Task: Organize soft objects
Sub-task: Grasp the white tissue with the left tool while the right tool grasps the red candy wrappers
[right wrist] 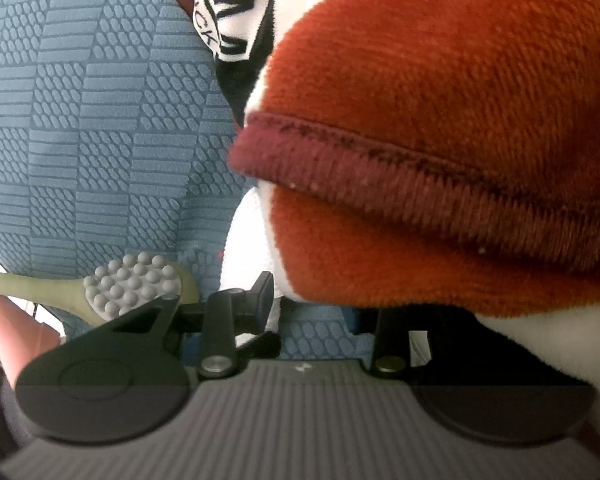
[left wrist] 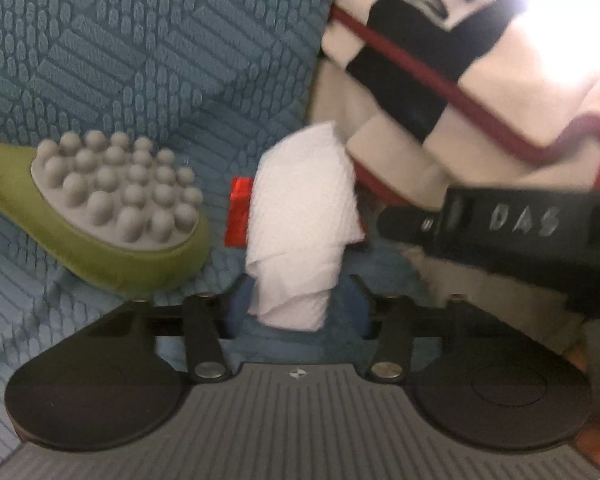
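1. The left gripper has its jaws partly spread around the lower end of a white, loosely folded quilted cloth. The blue pad at 9 o'clock sits against the cloth, and the one at 3 o'clock seems to stand just clear of it.
2. That cloth lies on a teal embossed fabric surface, at the centre of the left wrist view. It covers most of a small red item at its 9 o'clock edge, and I cannot tell what that item is.
3. The right gripper is half buried. Its 9 o'clock finger shows beside white material, but an orange fleece fold with a maroon ribbed hem hides its 3 o'clock finger. I cannot tell whether it pinches anything.
4. Only the left wrist view shows the right gripper from outside, as a black lettered finger entering from 3 o'clock with its tip near the white cloth.
5. That view also shows a white and black fleece with maroon trim at 1 o'clock, blurred and washed out by glare. Its lettering is unreadable.
6. A green brush with grey rubber nubs lies at 9 o'clock, its handle cut off. In the right wrist view it sits at 8 o'clock, partly behind the gripper body.
7. A pinkish shape at the right view's 8 o'clock edge is too cropped to identify.
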